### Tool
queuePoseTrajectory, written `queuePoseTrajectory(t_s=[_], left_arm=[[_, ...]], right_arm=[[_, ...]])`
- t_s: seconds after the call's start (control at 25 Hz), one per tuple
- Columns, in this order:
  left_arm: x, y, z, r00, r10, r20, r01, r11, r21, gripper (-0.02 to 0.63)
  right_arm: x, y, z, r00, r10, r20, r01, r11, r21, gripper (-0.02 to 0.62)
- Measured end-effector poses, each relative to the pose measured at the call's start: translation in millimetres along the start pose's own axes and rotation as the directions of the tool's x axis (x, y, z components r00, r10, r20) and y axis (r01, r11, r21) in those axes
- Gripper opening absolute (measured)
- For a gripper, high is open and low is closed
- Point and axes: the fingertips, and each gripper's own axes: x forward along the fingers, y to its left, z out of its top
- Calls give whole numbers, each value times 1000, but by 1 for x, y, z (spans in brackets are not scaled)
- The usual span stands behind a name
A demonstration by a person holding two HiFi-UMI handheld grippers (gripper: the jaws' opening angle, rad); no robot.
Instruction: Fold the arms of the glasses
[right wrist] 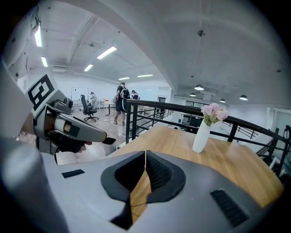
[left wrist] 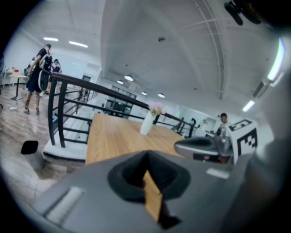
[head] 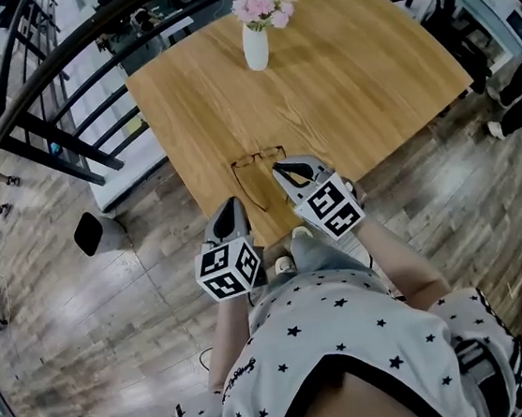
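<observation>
1. Hovering by the glasses (head: 259,177), which lie with arms unfolded at the table's (head: 366,67) near edge, mid-frame, we judge folding not yet begun.
2. Our left gripper (head: 234,202) and right gripper (head: 280,166) have jaws pressed together, empty; next we'd nudge an arm inward.
3. Wooden tabletop, flower vase (head: 255,45) at the top, railing (head: 63,133) at the left, plank floor (head: 114,315).

1. This looks like an open office, probably on an upper level.
2. Long ceiling lights (right wrist: 105,52) and an office chair (right wrist: 86,108) show far behind.
3. A black railing (right wrist: 128,120) borders the wooden table (head: 347,60).
</observation>
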Motion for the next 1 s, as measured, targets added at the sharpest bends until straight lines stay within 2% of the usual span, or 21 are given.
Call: queuePoseTrajectory(t_s=[0.28, 0.52, 0.72, 1.0], left_arm=[[15, 1, 4, 997, 74, 12, -73, 996, -50, 6], [27, 4, 12, 991, 130, 26, -127, 988, -88, 6], [33, 6, 10, 984, 174, 34, -170, 979, -110, 6], [29, 13, 5, 969, 245, 46, -236, 961, -143, 6]], right_arm=[[32, -15, -19, 993, 69, -94, -79, 991, -111, 18], [61, -22, -28, 976, 136, -171, -170, 964, -204, 18], [83, -23, -41, 946, 207, -251, -275, 921, -276, 20], [104, -11, -60, 886, 284, -366, -412, 846, -340, 20]])
